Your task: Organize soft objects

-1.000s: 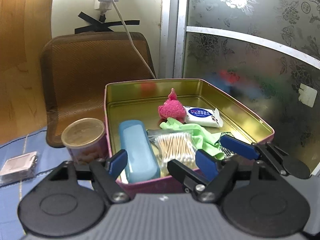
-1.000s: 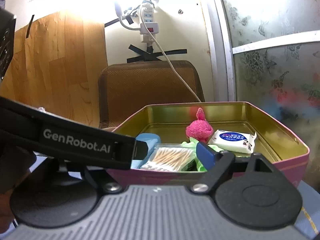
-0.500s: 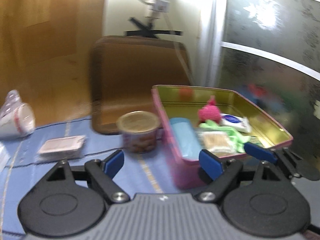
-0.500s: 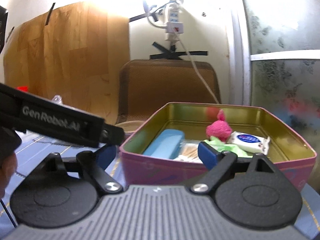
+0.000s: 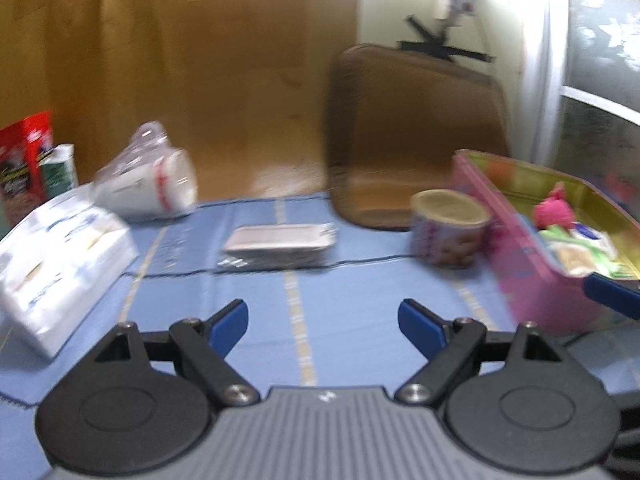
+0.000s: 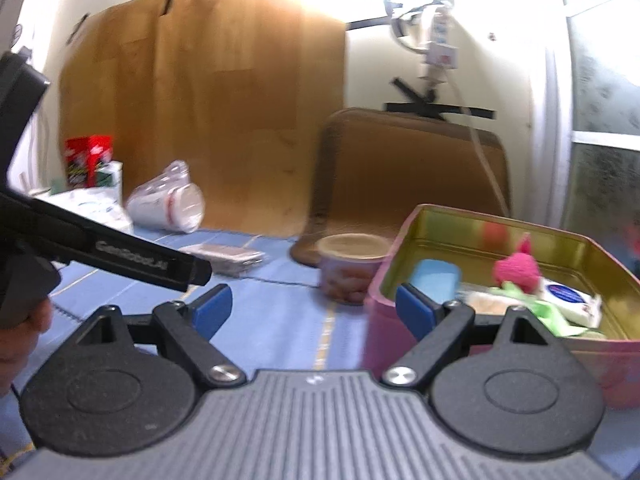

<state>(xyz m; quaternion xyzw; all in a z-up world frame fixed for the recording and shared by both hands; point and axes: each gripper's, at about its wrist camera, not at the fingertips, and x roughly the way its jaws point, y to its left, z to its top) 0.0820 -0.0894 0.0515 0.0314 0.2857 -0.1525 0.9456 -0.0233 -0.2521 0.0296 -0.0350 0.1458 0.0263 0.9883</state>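
Two hand-held tongs hover over a counter (image 5: 352,280) covered in a blue cloth. The left tongs (image 5: 322,322) stand wide with nothing between their blue tips; their jaws have just been opening. The right tongs (image 6: 310,306) also gape wide and carry nothing.

At the right of both views sits a pink tin box (image 6: 520,356) with a gold inside. It holds a fuzzy pink soft toy (image 6: 516,272), a green cloth (image 6: 548,312), a white tissue packet (image 6: 570,300) and a light blue case (image 6: 434,280). A round tub (image 5: 448,232) stands just beside the box's left wall.

Further left, apart from the box, lie a flat clear packet (image 5: 280,246), a stack of paper cups (image 5: 148,184) on its side in plastic wrap, and a white plastic-wrapped pack (image 5: 56,264). The picture is blurred.
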